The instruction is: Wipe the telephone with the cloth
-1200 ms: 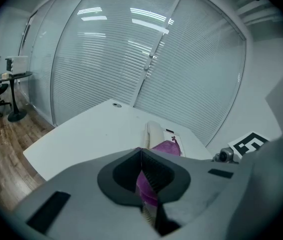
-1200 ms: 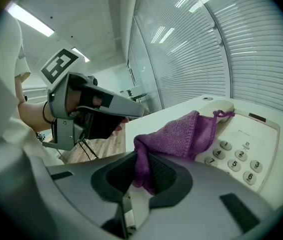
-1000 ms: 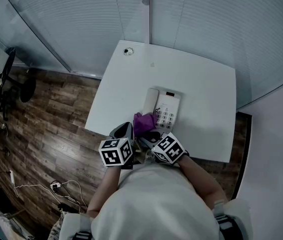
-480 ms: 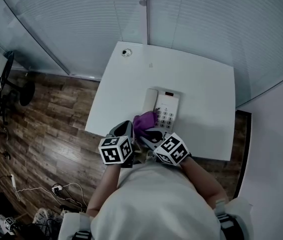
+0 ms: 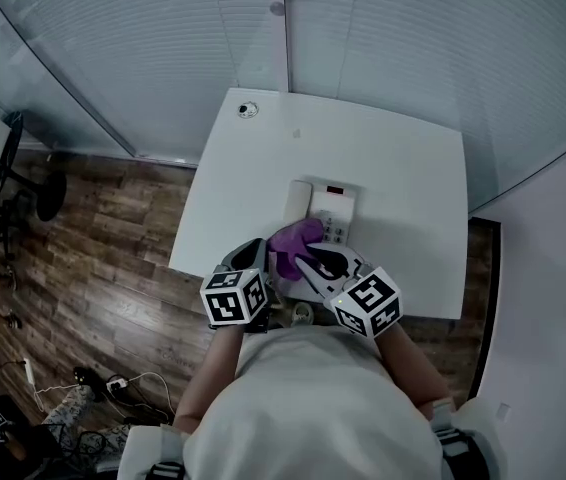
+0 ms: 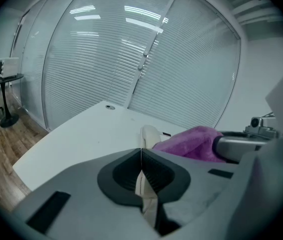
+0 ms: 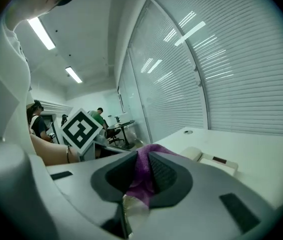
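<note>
Wiping seems midway: right tongs (image 7: pixel 141 170) clench the purple fleecy cloth (image 5: pixel 293 240) over the near end of the white keypad telephone (image 5: pixel 329 206) on the white worktop (image 5: pixel 413 168), contact unclear; left tongs (image 6: pixel 141 159) clenched, empty.

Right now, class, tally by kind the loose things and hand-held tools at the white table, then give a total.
telephone: 1
purple cloth: 1
grippers: 2, the left gripper and the right gripper
Total: 4
</note>
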Action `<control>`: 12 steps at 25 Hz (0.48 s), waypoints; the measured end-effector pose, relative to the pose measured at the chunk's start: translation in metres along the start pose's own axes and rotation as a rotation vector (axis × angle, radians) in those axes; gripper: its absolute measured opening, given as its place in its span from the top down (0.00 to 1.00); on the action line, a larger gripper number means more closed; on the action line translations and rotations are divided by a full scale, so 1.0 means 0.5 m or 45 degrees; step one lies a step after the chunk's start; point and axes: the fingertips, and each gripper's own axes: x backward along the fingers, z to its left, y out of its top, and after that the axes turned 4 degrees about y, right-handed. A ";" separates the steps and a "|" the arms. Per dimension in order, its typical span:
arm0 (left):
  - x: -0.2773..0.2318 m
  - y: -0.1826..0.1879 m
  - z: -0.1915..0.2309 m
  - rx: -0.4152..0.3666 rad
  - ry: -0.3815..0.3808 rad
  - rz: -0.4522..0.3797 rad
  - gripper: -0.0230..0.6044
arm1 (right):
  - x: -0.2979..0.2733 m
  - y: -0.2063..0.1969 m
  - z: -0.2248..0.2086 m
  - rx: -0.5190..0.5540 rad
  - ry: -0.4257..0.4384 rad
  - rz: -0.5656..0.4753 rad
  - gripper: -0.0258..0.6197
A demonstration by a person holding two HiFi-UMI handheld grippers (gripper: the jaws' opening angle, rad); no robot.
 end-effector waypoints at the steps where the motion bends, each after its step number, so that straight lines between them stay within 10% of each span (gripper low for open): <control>1: -0.002 0.000 -0.004 -0.004 -0.007 0.000 0.93 | 0.009 0.010 -0.006 -0.003 -0.023 -0.025 0.84; 12: -0.050 0.005 -0.071 -0.093 -0.130 0.029 0.93 | 0.094 0.066 -0.091 -0.041 -0.303 -0.230 0.84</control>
